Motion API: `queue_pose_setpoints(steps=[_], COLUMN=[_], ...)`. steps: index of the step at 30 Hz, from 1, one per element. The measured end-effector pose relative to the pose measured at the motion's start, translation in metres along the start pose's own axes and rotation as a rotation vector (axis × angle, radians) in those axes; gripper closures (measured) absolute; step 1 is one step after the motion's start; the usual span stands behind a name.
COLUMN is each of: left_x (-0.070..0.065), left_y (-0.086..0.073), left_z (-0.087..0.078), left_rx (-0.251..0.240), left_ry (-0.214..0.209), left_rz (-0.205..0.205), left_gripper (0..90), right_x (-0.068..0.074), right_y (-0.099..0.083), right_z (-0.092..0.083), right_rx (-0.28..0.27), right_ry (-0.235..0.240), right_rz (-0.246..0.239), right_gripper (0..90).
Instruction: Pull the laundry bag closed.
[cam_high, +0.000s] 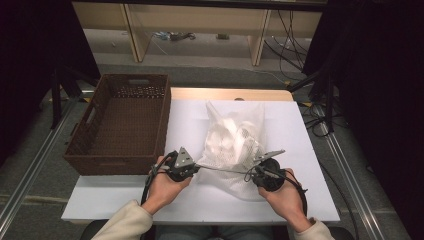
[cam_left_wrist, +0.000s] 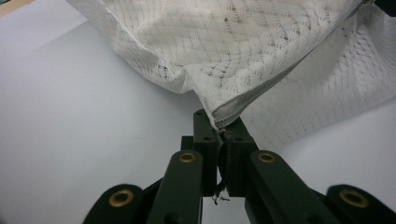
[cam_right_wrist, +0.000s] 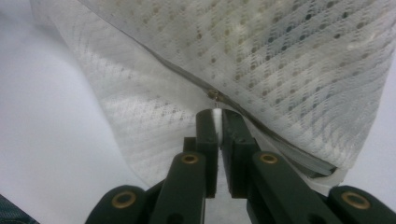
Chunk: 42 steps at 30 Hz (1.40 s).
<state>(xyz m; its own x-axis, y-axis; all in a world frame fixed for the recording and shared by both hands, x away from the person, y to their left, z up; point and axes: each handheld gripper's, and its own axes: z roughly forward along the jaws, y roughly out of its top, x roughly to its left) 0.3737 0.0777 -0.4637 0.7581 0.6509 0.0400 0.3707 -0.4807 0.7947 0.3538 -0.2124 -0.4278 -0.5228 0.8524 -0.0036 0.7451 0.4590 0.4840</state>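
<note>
A white mesh bag (cam_high: 232, 140) with pale things inside lies in the middle of the white table (cam_high: 295, 130). Its near edge carries a zipper (cam_high: 225, 170), stretched taut between my two grippers. My left gripper (cam_high: 197, 167) is shut on the bag's corner at the zipper's end; in the left gripper view that seam end (cam_left_wrist: 229, 114) sits pinched between the jaws of the gripper (cam_left_wrist: 220, 123). My right gripper (cam_high: 250, 172) is shut on the small zipper pull (cam_right_wrist: 215, 95), with the mesh (cam_right_wrist: 280, 56) rising right in front of the gripper (cam_right_wrist: 218, 116).
A brown wicker basket (cam_high: 115, 162) stands at the table's left side, close to my left hand. Beyond the table are a wooden shelf frame (cam_high: 195, 20) and cables on the floor. Dark curtains flank both sides.
</note>
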Motion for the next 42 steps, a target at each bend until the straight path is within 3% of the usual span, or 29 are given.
queue_pose_setpoints(steps=[1,6,13,14,17,19,23,26,28,41,42], left_x=[0.0008,0.0004,0.0001,-0.0005,0.0001,-0.0005,-0.0008,0.0001,-0.0007,-0.0007,0.0002], left_y=[0.0003,0.0001,0.0,-0.0002,0.0,-0.0001,0.0,0.0001,0.0,0.0,0.0002], left_z=[-0.0003,-0.0002,-0.0001,0.0002,-0.0002,0.0,-0.0004,-0.0002,-0.0004,-0.0003,-0.0012], left_rx=[0.002,0.002,0.0,0.0,0.002,0.003,0.007,0.002,0.008,0.008,0.021], left_ry=[0.002,0.002,0.001,0.001,0.002,0.002,0.006,0.002,0.006,0.006,0.004], left_rz=[0.013,0.004,0.003,-0.007,0.0,-0.005,-0.006,0.004,-0.004,-0.005,0.01], left_gripper=[85.4,85.3,85.4,85.4,85.3,85.4,85.3,85.3,85.3,85.4,85.4], right_x=[-0.0005,-0.0038,-0.0034,-0.0055,-0.0042,-0.0066,-0.0055,-0.0066,-0.0091,-0.0094,-0.0093], right_y=[0.0001,-0.0012,-0.0021,-0.0022,-0.0028,-0.0034,-0.0039,-0.0044,-0.0045,-0.006,-0.0061], right_z=[0.0005,-0.0009,-0.0025,-0.0013,-0.0018,-0.0023,-0.0031,-0.0033,-0.0025,-0.0031,-0.0032], right_rx=[-0.008,0.0,0.002,-0.01,-0.003,0.001,0.003,0.001,-0.007,0.0,-0.004], right_ry=[-0.003,-0.001,-0.009,-0.004,-0.006,-0.006,-0.008,-0.009,-0.007,-0.011,-0.01], right_rz=[0.003,-0.004,0.033,0.016,0.033,0.009,0.05,0.047,0.016,0.047,0.048], right_gripper=[87.0,87.0,86.9,86.9,86.9,86.9,86.9,86.9,86.9,86.9,86.9])
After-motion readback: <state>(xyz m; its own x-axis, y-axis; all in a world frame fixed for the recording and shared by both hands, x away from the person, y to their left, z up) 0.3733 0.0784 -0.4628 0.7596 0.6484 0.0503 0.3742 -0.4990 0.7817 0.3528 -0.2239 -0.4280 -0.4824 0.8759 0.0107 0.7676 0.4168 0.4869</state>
